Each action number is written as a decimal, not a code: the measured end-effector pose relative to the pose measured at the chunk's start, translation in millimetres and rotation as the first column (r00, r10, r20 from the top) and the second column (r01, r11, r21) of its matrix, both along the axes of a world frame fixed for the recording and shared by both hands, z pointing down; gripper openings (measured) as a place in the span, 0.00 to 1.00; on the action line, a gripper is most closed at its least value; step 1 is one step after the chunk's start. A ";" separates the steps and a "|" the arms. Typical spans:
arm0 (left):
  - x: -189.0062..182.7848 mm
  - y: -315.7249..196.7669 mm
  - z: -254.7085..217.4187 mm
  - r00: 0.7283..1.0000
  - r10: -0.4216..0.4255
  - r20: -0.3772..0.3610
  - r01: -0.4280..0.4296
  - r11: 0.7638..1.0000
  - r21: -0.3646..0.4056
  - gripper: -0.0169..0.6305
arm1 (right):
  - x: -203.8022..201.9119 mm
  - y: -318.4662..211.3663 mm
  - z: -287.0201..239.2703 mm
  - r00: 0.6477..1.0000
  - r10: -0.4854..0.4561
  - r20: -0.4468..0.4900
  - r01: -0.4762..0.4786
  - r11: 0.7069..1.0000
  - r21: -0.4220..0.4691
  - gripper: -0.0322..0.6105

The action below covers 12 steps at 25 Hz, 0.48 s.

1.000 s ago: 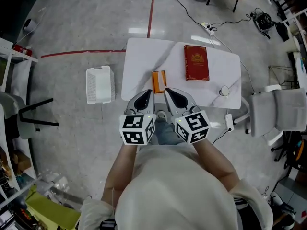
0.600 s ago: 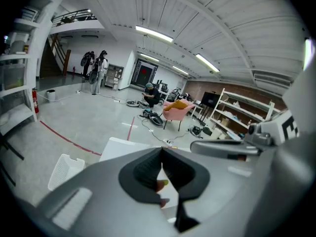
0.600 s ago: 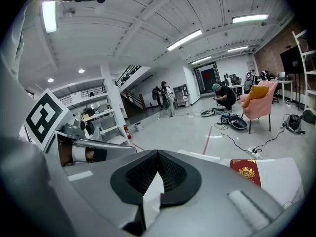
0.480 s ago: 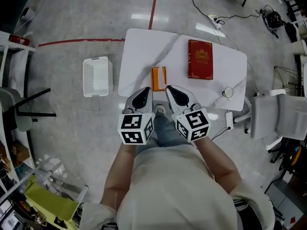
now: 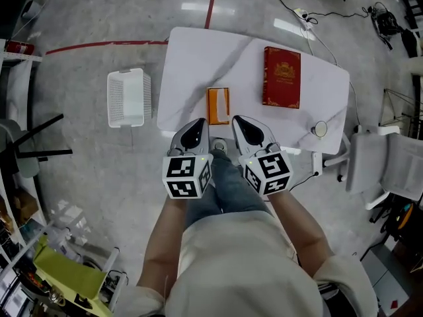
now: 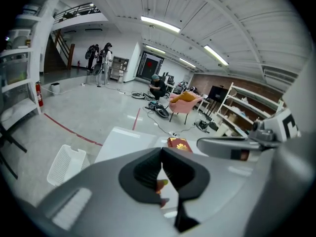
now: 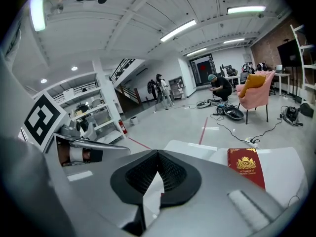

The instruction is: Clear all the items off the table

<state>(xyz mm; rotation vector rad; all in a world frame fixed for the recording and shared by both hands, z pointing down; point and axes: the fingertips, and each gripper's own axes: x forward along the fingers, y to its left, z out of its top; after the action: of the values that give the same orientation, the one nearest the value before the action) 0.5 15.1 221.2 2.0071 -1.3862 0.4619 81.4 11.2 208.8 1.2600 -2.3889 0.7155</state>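
A white table (image 5: 192, 65) carries a red book (image 5: 282, 76), a small orange box (image 5: 218, 105) and a small round object (image 5: 320, 129). Both grippers hover side by side over the table's near edge, with nothing in them. My left gripper (image 5: 197, 122) is shut, just nearer than the orange box. My right gripper (image 5: 238, 120) is shut too, beside the box's near right corner. In the left gripper view the shut jaws (image 6: 161, 150) point at the red book (image 6: 178, 143). The right gripper view has its shut jaws (image 7: 158, 153) left of the red book (image 7: 245, 166).
A white slatted basket (image 5: 129, 98) lies on the floor left of the table, also seen as the basket (image 6: 66, 164) in the left gripper view. A grey chair (image 5: 396, 167) stands to the right, cables (image 5: 310, 18) trail behind the table, and people work far off.
Both grippers have come down together toward the table's near edge, still side by side and shut. The items on the table have not moved.
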 end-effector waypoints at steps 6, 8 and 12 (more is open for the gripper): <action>4.1 -11.9 36.1 1.000 -0.006 0.010 0.006 0.999 -0.036 0.04 | 7.1 -11.6 34.2 1.000 0.003 -0.022 -0.003 0.999 -0.034 0.05; 5.4 -14.1 47.8 1.000 -0.005 0.012 0.006 0.999 -0.048 0.04 | 6.9 -13.6 45.8 1.000 -0.003 -0.023 0.002 0.999 -0.052 0.05; 8.5 -17.7 71.3 1.000 -0.003 0.023 0.005 0.998 -0.070 0.04 | 6.2 -17.0 69.4 1.000 -0.017 -0.021 0.015 0.996 -0.084 0.05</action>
<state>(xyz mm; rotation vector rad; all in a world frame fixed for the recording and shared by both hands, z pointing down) 9.1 -2.6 292.5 1.9479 -1.3689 0.5262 87.6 -5.8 278.2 1.2075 -2.3241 0.7845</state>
